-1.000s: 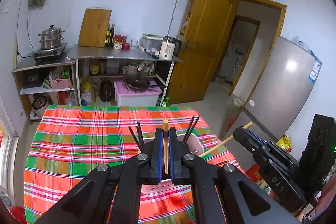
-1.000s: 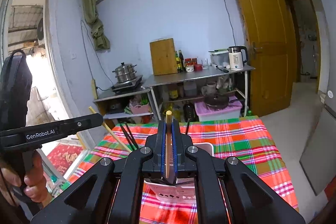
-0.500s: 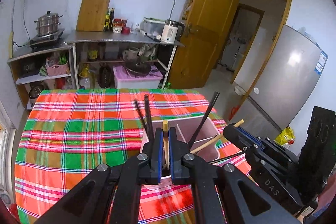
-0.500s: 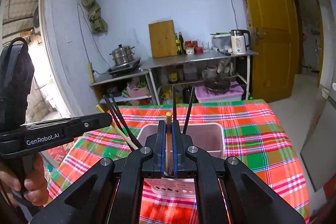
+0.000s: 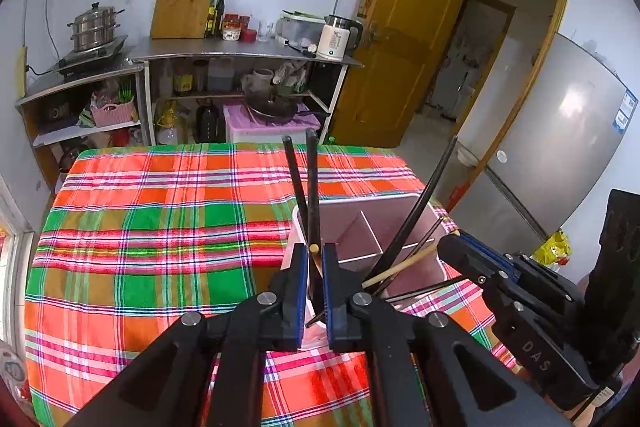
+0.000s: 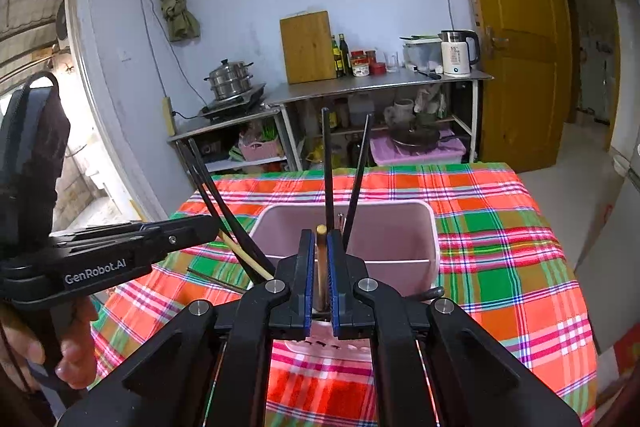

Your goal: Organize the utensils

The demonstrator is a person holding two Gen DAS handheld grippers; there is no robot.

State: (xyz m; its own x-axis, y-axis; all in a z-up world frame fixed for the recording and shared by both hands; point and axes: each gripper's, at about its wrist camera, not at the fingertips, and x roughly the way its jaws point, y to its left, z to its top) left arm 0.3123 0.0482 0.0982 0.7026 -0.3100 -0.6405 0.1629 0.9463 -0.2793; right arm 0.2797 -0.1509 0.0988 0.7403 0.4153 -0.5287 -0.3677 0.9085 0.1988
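Left hand-held gripper (image 5: 315, 261): jaws narrow, clamped on 1 wooden chopstick (image 5: 314, 249), pale tip showing between the blue pads; the stick stands upright over the near left corner of the pink utensil holder (image 5: 384, 215).

Right hand-held gripper (image 6: 320, 247): jaws narrow, clamped on a second wooden chopstick (image 6: 321, 259), upright, over the near wall of the same holder (image 6: 400, 227). In the left wrist view this gripper (image 5: 452, 247) sits to the right of the left one, its wooden stick (image 5: 400, 266) slanting out toward the holder.

Pink utensil holder: directly ahead of both grippers, standing on the plaid tablecloth (image 5: 160, 227), divided inside by thin walls into compartments.

Black chopsticks, left pair (image 5: 304, 183): 2, rising just beyond the left gripper from the holder's left end, leaning slightly apart at the top.

Black chopsticks, right pair (image 6: 344, 171): 2, rising just beyond the right gripper, spreading in a V. Which compartment each pair stands in cannot be told.

1 further black chopstick (image 5: 424, 291) lies low beside the holder's near right side, on the cloth.

Tabletop (image 6: 500, 235): covered fully by the red, green and orange cloth.

Beyond the tabletop: steel shelf unit (image 5: 240, 51) carrying a wooden cutting board (image 5: 184, 3), bottles, and a white kettle (image 5: 336, 37); stacked steamer pot (image 5: 94, 27) to its left; yellow door (image 5: 404, 39) to the right.
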